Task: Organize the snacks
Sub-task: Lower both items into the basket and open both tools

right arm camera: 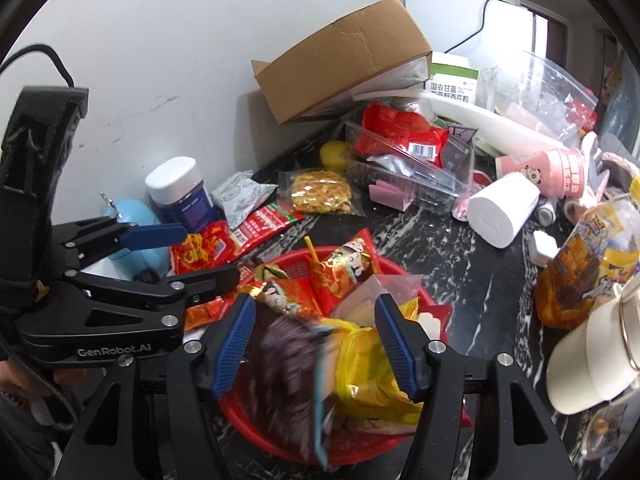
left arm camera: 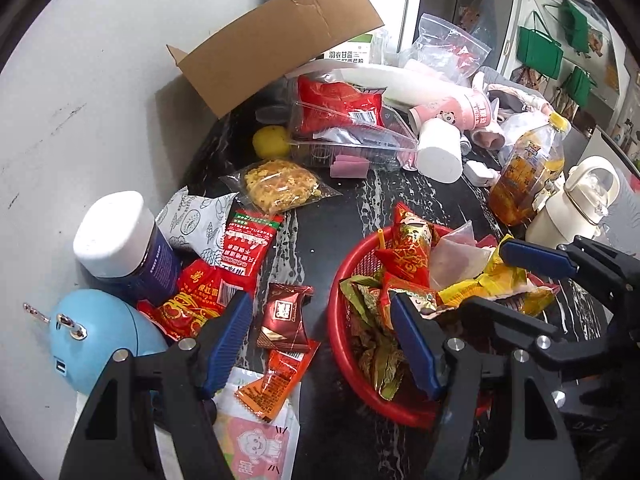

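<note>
A red basket (left arm camera: 344, 344) (right arm camera: 436, 312) on the dark marble table holds several snack packets. My left gripper (left arm camera: 320, 320) is open above a dark red candy packet (left arm camera: 286, 316) and an orange packet (left arm camera: 276, 382) left of the basket. My right gripper (right arm camera: 316, 312) is open over the basket; a blurred purple and blue packet (right arm camera: 296, 364) lies between its fingers, apparently falling free onto a yellow packet (right arm camera: 368, 372). The right gripper also shows in the left wrist view (left arm camera: 516, 276), and the left gripper in the right wrist view (right arm camera: 200, 252).
Loose red packets (left arm camera: 200, 296), a corn snack bag (left arm camera: 280, 186), a blue jar with a white lid (left arm camera: 120, 248), a blue round device (left arm camera: 96, 344), a cardboard box (left arm camera: 280, 44), a clear tray (left arm camera: 352, 132), a white roll (left arm camera: 438, 154), a drink bottle (left arm camera: 528, 168) and a cream kettle (left arm camera: 576, 204) crowd the table.
</note>
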{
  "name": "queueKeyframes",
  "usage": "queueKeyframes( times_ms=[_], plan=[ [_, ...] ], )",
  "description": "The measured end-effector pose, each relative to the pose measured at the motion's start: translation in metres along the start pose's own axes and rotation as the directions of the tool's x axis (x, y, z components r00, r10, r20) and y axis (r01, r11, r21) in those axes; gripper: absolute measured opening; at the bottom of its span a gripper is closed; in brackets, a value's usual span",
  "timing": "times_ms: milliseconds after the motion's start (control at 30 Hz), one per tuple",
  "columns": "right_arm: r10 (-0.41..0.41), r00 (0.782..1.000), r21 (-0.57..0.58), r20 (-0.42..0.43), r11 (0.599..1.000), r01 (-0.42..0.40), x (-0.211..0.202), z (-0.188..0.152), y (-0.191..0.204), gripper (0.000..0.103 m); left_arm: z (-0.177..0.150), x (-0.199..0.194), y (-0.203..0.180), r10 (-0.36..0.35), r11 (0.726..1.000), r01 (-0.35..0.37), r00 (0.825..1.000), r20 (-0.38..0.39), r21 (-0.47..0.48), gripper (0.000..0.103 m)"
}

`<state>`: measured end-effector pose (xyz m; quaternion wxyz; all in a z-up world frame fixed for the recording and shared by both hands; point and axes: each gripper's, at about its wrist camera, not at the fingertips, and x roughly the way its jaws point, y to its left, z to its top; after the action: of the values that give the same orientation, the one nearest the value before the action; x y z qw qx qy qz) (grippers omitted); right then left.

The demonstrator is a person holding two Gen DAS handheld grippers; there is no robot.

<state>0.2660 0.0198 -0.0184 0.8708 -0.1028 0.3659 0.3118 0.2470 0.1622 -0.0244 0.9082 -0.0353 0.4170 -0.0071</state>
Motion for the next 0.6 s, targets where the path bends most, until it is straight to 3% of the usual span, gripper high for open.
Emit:
queueKeyframes(
  times_ms=[100,600],
  plan=[
    [-0.037,0.999,-0.024,0.009,0.999,0.037,0.003,-0.002,0.001,0.062,-0.002,-0.001,0.001,0.000,1.000,0.000,1.000,-0.001,-0.007,0.071],
    [-0.023,0.998,-0.017,0.051,1.000,0.024,-0.022,-0.002,0.002,0.062,-0.003,-0.023,-0.006,-0.010,1.000,0.010,1.000,0.029,-0.001,0.071]
  ],
)
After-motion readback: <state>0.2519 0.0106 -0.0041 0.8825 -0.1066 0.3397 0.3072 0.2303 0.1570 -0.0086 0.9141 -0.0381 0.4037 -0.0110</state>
